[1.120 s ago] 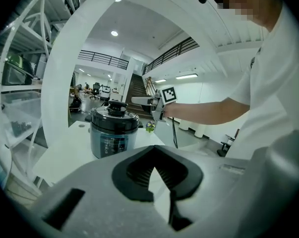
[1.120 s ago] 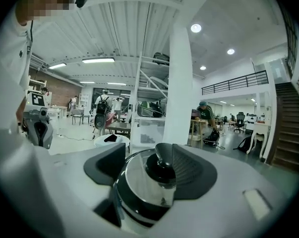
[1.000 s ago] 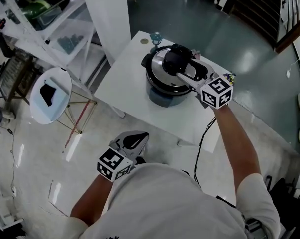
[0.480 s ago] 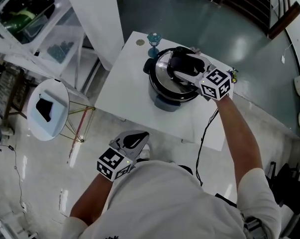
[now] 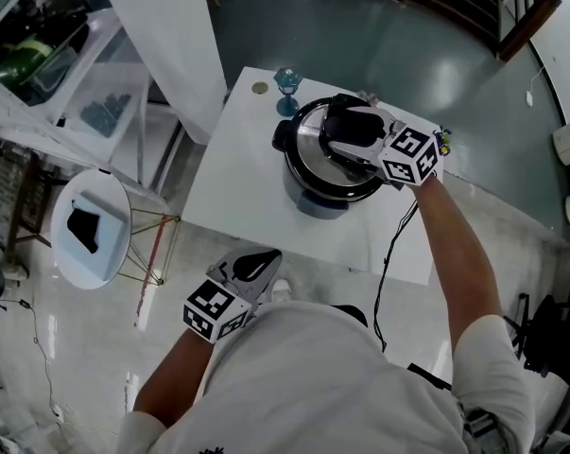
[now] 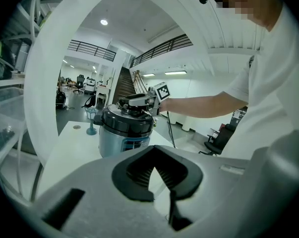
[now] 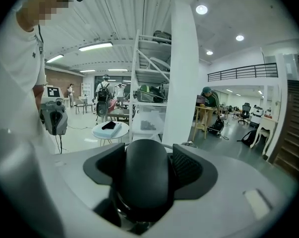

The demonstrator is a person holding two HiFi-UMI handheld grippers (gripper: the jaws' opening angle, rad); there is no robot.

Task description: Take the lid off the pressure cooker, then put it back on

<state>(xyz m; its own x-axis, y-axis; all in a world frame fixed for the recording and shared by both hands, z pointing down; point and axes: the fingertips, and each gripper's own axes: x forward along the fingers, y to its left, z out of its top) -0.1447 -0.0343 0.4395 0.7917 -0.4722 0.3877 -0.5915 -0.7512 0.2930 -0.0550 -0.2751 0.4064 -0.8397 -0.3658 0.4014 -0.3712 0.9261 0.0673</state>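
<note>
Near left, the left gripper (image 5: pixel 258 265) hangs with its jaws together and empty, well apart from the white table (image 5: pixel 233 183). On the table's far side the pressure cooker (image 5: pixel 308 197) stands with its lid (image 5: pixel 308 154) on, so its contents are hidden. At right, the right gripper (image 5: pixel 346 130) has just been closing its wide jaws onto the lid handle (image 7: pixel 144 177); lifting off and refitting both seem left to do.
</note>
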